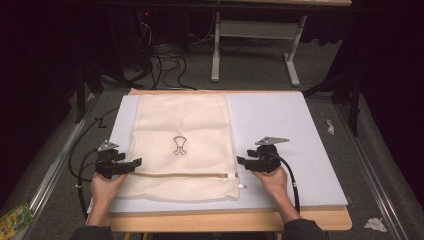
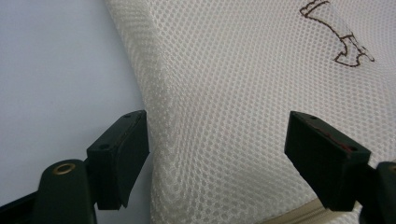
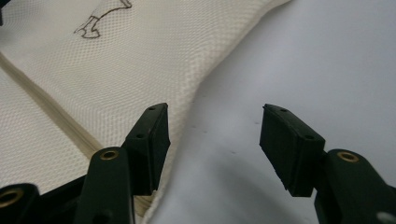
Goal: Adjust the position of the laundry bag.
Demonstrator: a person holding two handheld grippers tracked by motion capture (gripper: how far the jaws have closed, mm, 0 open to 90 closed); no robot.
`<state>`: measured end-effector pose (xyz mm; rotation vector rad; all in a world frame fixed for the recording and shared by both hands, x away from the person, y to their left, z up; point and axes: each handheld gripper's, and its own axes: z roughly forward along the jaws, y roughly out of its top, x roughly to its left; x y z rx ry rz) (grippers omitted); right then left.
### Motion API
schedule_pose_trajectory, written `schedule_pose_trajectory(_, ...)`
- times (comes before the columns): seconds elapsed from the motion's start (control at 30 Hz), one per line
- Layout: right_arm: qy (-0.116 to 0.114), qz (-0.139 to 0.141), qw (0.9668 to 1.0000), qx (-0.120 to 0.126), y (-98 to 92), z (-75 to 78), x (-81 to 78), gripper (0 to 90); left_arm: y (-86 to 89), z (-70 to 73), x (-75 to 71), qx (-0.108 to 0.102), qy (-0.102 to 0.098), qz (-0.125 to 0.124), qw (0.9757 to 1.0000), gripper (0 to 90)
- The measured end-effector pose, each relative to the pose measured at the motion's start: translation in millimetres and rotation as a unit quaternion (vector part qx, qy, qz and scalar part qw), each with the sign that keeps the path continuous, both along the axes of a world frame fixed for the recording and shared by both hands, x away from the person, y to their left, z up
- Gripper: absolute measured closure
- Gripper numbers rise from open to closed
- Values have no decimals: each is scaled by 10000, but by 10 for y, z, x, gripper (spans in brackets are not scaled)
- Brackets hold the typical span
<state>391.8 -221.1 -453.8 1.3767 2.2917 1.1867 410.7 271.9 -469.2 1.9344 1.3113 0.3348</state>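
A cream mesh laundry bag (image 1: pixel 180 145) lies flat on the white table top (image 1: pixel 280 130), with a small brown drawing (image 1: pixel 179 145) in its middle and a tan zipper (image 1: pixel 180 175) running across near its front edge. My left gripper (image 1: pixel 134 163) stands open at the bag's left edge, its jaws straddling the mesh (image 2: pixel 224 116) just above the zipper. My right gripper (image 1: pixel 241 161) is open at the bag's right edge by the zipper's end; its left jaw sits over the bag's edge (image 3: pixel 154 93), its right jaw over bare table.
The white board (image 1: pixel 320 195) rests on a wooden table whose front edge lies close to the person's arms. Cables (image 1: pixel 165 62) and a desk frame (image 1: pixel 255 45) stand on the floor beyond. Scraps of paper (image 1: pixel 376 224) lie on the floor at right.
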Motion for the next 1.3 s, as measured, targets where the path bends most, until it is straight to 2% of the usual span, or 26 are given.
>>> schedule_pose_trajectory(0.23, 209, 284, 9994, 20, 182, -41, 22, 421, 0, -34, 8, 43, 183, 43, 9998, 228)
schedule_pose_trajectory(0.4, 459, 451, 9978, -147, 330, -97, 71, 424, -20, -45, 19, 16, 239, -4, 9997, 256)
schedule_pose_trajectory(0.47, 503, 517, 9973, -113, 351, -106, 82, 466, -15, -58, 19, 6, 282, 18, 9996, 272)
schedule_pose_trajectory(0.53, 622, 613, 9962, -16, 390, -140, 107, 523, -13, -43, 6, 6, 271, 26, 9996, 353)
schedule_pose_trajectory(0.57, 622, 613, 9962, -16, 390, -140, 107, 523, -13, -43, 6, 6, 271, 26, 9996, 391)
schedule_pose_trajectory(0.6, 632, 609, 9961, -1, 399, -149, 113, 551, -19, -35, -2, 48, 243, -8, 9997, 391)
schedule_pose_trajectory(0.63, 639, 625, 9960, -11, 403, -153, 117, 588, -29, -33, -6, 82, 213, -28, 9997, 470)
schedule_pose_trajectory(0.7, 635, 640, 9959, -39, 400, -150, 126, 665, -38, -28, -1, 78, 237, -40, 9997, 500)
schedule_pose_trajectory(0.8, 654, 651, 9957, 7, 374, -133, 142, 812, -68, 6, -9, 122, 179, -94, 9997, 652)
schedule_pose_trajectory(0.87, 600, 696, 9958, -51, 367, -129, 139, 861, -105, 20, -11, 222, 126, -72, 9996, 773)
schedule_pose_trajectory(0.9, 582, 712, 9957, -79, 366, -129, 137, 870, -109, 21, -6, 199, 133, -68, 9997, 813)
schedule_pose_trajectory(1.03, 477, 714, 9963, -93, 346, -109, 132, 880, -133, 24, 2, 77, 55, -54, 9999, 852)
schedule_pose_trajectory(1.13, 418, 671, 9969, -33, 297, -91, 130, 881, -168, 32, 8, 81, 30, -74, 9999, 858)
schedule_pose_trajectory(1.3, 287, 594, 9978, -19, 212, -45, 121, 882, -252, 94, 24, 32, -132, -145, 9998, 862)
